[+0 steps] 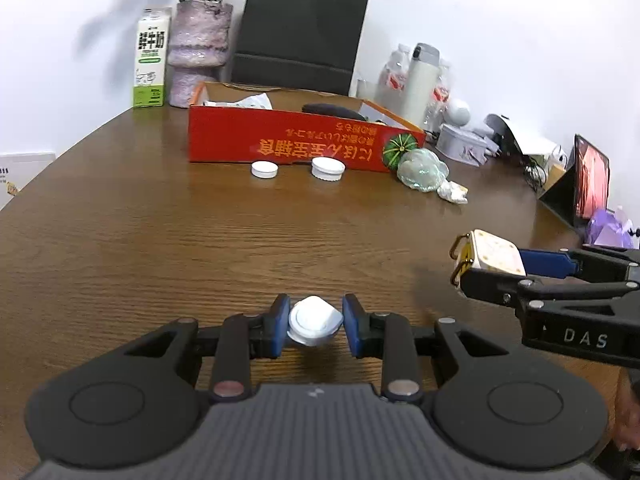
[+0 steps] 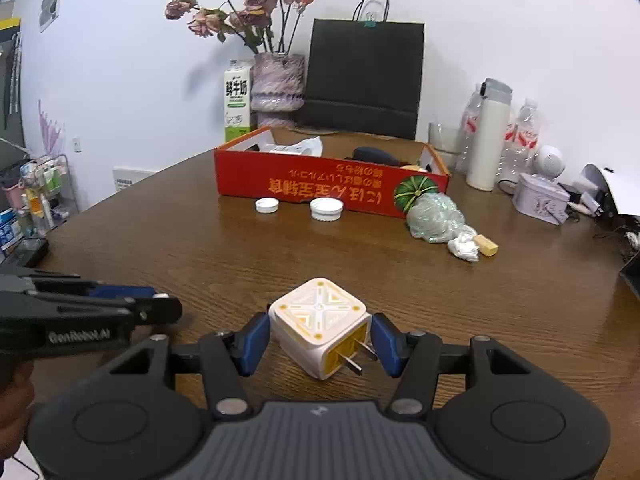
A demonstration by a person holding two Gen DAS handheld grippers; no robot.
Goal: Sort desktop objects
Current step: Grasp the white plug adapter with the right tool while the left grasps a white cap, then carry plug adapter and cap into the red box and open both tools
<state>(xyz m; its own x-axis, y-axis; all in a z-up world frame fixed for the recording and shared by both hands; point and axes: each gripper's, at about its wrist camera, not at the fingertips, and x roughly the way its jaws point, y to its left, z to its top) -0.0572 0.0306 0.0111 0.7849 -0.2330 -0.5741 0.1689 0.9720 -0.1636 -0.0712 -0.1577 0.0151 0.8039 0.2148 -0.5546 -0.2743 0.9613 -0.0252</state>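
Observation:
My left gripper (image 1: 316, 326) is shut on a small white cap (image 1: 314, 320), held above the brown table (image 1: 160, 232). My right gripper (image 2: 318, 338) is shut on a white and yellow cube plug adapter (image 2: 318, 320) with its two prongs pointing toward the right finger. From the left wrist view the same adapter (image 1: 494, 258) shows at the far right between the right gripper's fingers. The left gripper's fingers (image 2: 120, 304) reach in from the left edge of the right wrist view. An open red cardboard box (image 1: 296, 140) (image 2: 320, 184) lies across the far middle of the table.
Two white lids (image 2: 267, 205) (image 2: 327, 208) lie just before the box. A crumpled green plastic bag (image 2: 436, 218), a white wad and a yellow block (image 2: 487, 245) sit by its right corner. Behind stand a milk carton (image 2: 237, 100), a flower vase, a black paper bag and bottles.

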